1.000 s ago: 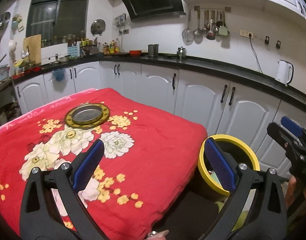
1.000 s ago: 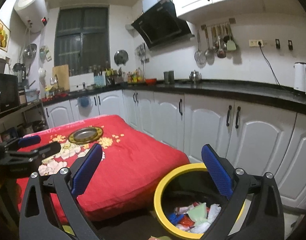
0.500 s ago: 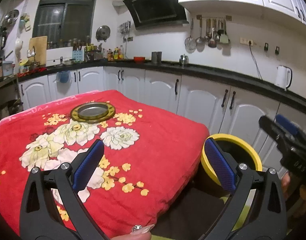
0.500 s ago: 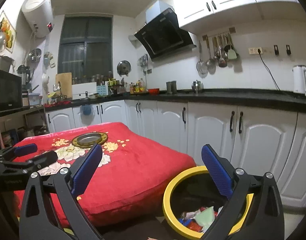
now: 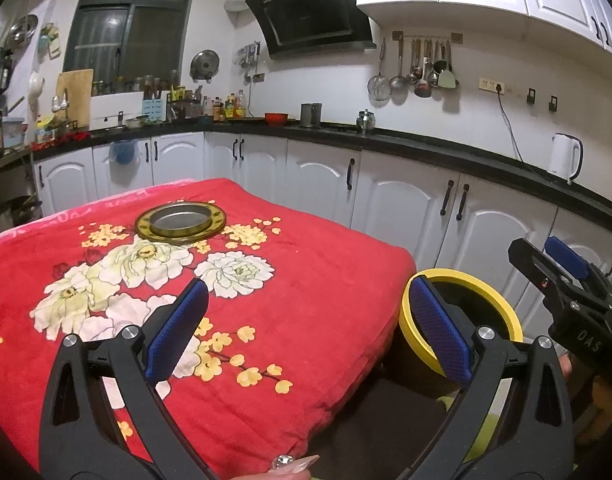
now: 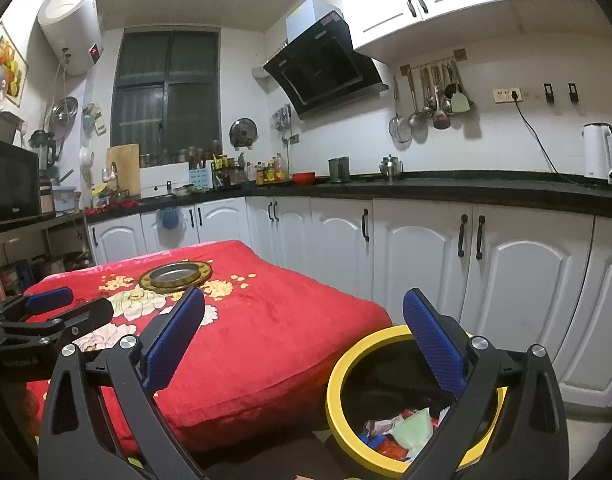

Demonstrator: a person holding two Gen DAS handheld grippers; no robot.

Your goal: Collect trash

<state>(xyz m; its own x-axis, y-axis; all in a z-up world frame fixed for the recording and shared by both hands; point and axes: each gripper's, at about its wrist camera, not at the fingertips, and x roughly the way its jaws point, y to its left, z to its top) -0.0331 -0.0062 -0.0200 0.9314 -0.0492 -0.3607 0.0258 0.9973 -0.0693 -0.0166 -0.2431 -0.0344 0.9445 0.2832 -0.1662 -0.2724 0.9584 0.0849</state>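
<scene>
A yellow-rimmed trash bin stands on the floor beside the red flowered table; it also shows in the left wrist view. Crumpled wrappers lie inside it. My left gripper is open and empty above the table's near right corner. My right gripper is open and empty, raised above the gap between table and bin. Each gripper shows in the other's view: the right one at the right, the left one at the left.
A round metal dish with a gold rim sits on the red flowered cloth. White cabinets under a black counter run behind the table and bin. A white kettle stands on the counter.
Both grippers have risen and tilted up, so the table and bin sit lower in view. Both stay open and empty.
</scene>
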